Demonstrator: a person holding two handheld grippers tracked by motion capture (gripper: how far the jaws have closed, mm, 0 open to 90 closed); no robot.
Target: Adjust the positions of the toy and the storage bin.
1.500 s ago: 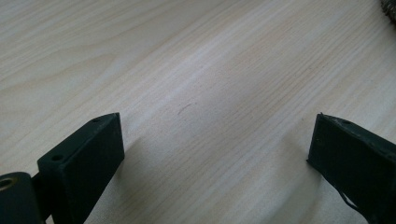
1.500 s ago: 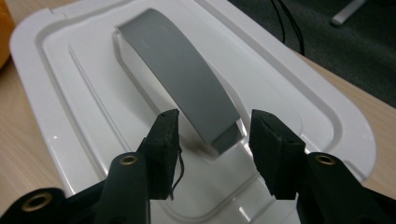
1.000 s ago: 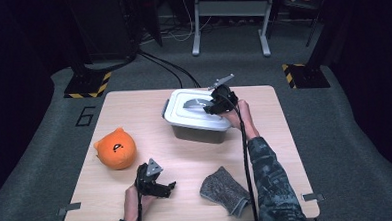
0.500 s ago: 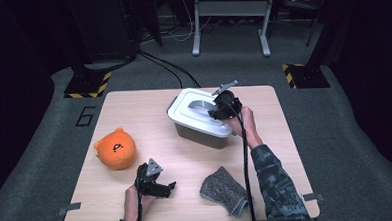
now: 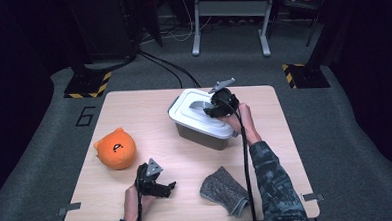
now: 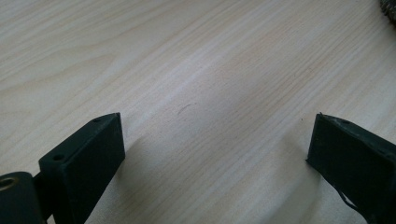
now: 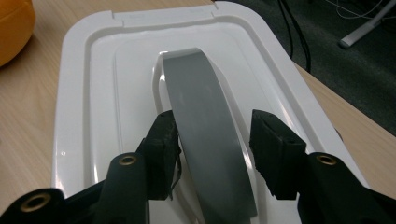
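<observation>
Grey lid handle [image 7: 210, 140] of the white storage bin [image 5: 202, 121] sits right between the right gripper [image 7: 212, 140] jaws, spread either side, not clamped yet, lined up for lifting. Left gripper [image 6: 215, 140] rests parted over bare counter [image 6: 187, 56].

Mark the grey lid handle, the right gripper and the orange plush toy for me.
grey lid handle [image 7: 205, 121], right gripper view, middle of the strap.
right gripper [image 7: 214, 135], right gripper view, midway between its fingertips.
orange plush toy [image 5: 115, 149], high view, its front.
</observation>
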